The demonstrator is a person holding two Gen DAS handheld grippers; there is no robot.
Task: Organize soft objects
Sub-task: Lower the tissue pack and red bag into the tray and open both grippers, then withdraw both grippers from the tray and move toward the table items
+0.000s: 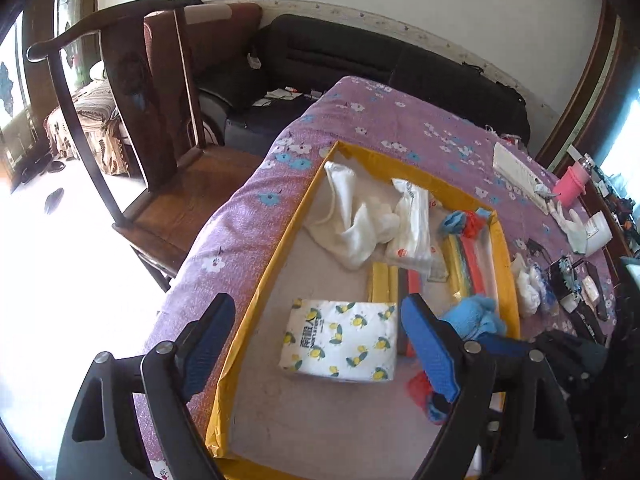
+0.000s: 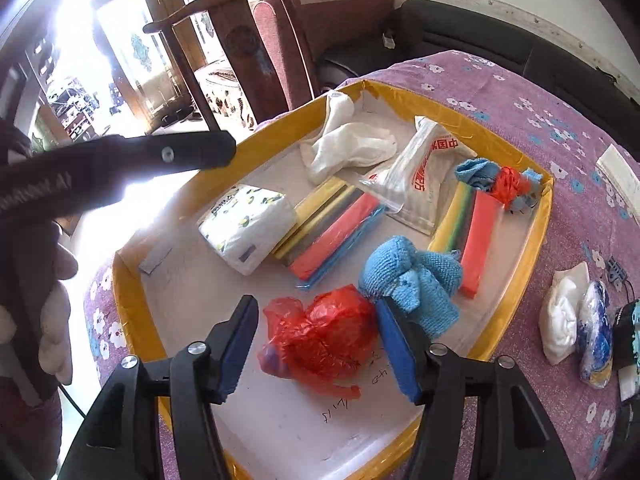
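Right wrist view looks down into a shallow yellow-rimmed tray [image 2: 538, 236] lying on a purple flowered cloth [image 2: 580, 128]. The right gripper [image 2: 316, 344] hangs low over the tray with its jaws spread, and a crumpled red plastic bag [image 2: 324, 336] lies on the tray floor between them; neither blue pad presses on it, so the bag is released. A blue knitted cloth [image 2: 412, 284] sits just beside the bag, against the right finger. Farther in lie a tissue pack printed with lemons [image 2: 248, 226], a bundle of coloured strips [image 2: 332, 228], a clear printed bag [image 2: 420, 172] and a white cloth [image 2: 344, 144]. Outside the tray, on the cloth to the right, rest a white bundle [image 2: 562, 314] and a blue-and-white bundle [image 2: 598, 332]. In the left wrist view the left gripper [image 1: 316, 344] is also wide apart and empty above the tissue pack [image 1: 340, 340], with the tray rim [image 1: 240, 344] running under its left finger. A wooden chair [image 1: 160, 120] stands beside the table.
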